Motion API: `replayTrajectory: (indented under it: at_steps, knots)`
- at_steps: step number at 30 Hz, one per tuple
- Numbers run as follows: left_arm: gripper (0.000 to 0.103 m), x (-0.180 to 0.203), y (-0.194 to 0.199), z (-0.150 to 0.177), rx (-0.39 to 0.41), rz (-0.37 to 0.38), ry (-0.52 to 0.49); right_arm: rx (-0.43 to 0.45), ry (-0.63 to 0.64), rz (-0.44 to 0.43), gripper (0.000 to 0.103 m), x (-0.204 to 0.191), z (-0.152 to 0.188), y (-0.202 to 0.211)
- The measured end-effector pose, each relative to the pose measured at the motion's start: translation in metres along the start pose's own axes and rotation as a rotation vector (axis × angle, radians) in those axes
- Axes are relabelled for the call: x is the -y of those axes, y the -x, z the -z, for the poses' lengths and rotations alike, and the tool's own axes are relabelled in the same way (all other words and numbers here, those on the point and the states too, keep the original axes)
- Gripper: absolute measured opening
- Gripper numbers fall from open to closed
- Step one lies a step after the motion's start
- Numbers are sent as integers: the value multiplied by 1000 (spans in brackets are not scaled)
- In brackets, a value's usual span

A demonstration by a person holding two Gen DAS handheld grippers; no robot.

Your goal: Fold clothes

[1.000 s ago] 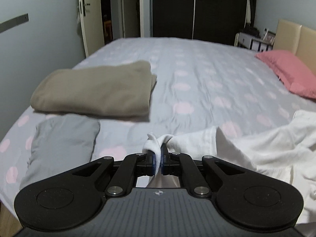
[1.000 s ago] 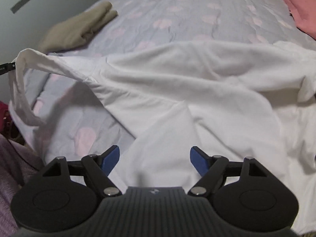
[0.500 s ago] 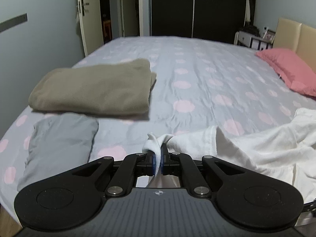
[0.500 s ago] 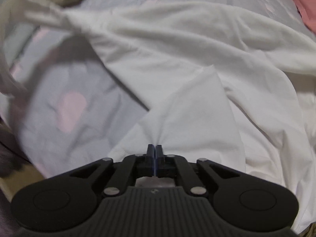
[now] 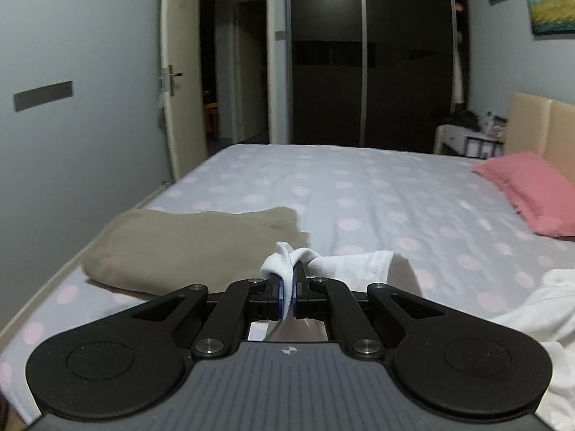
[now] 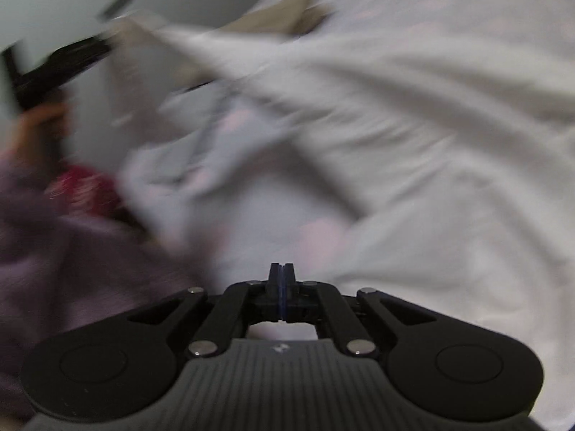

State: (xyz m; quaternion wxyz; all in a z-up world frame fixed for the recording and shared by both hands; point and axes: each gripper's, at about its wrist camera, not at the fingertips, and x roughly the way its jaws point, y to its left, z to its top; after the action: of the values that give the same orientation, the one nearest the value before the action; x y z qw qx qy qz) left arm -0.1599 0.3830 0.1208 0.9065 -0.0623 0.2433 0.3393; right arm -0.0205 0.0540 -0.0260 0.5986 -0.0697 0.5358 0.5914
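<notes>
A white garment (image 5: pixel 355 262) lies on the bed; its bulk spreads across the blurred right wrist view (image 6: pixel 413 115). My left gripper (image 5: pixel 286 287) is shut on a bunched edge of the white garment and holds it raised above the bed. It shows in the right wrist view (image 6: pixel 68 61) at the upper left, with cloth stretched from it. My right gripper (image 6: pixel 282 273) is shut; its jaws stand together at a fold of the white garment, but blur hides whether cloth is pinched.
A folded tan garment (image 5: pixel 187 248) lies at the bed's left side, just beyond my left gripper. A pink pillow (image 5: pixel 528 190) is at the right by the headboard. The polka-dot bedsheet (image 5: pixel 359 186) stretches ahead. A dark wardrobe (image 5: pixel 366 54) stands behind.
My left gripper has lifted with the white cloth, and the grey folded garment has dropped out of view. My right gripper closed on the garment and is now moving fast, blurring its view.
</notes>
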Motion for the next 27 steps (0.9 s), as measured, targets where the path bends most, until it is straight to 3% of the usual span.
replayTrajectory:
  at_steps: [1,5,10,16,18,19,21,24,27]
  knots:
    - [2,-2,-4,3,-28,-9,-11,-35,33,-52,0,-13,5,-6]
    - [2,-4,-17,25,-147,3,-66,-92,166,-36,1,-39,16,-20]
    - [2,-6,-37,63,-305,-24,-149,-61,134,164,5,-3,-1,-13]
    - [8,-16,-59,99,-497,-30,-187,3,-1,363,6,67,-40,18]
    - [25,-18,-56,101,-504,-22,-192,26,-24,414,7,81,-53,25]
    - [30,-20,-53,97,-490,-12,-190,38,-29,440,10,89,-59,29]
    - [50,-21,-46,87,-453,28,-179,53,-22,501,20,102,-72,35]
    - [58,-16,-44,68,-406,141,-144,72,-26,573,27,123,-90,39]
    - [59,6,-65,62,-402,162,-178,94,-31,606,27,143,-112,36]
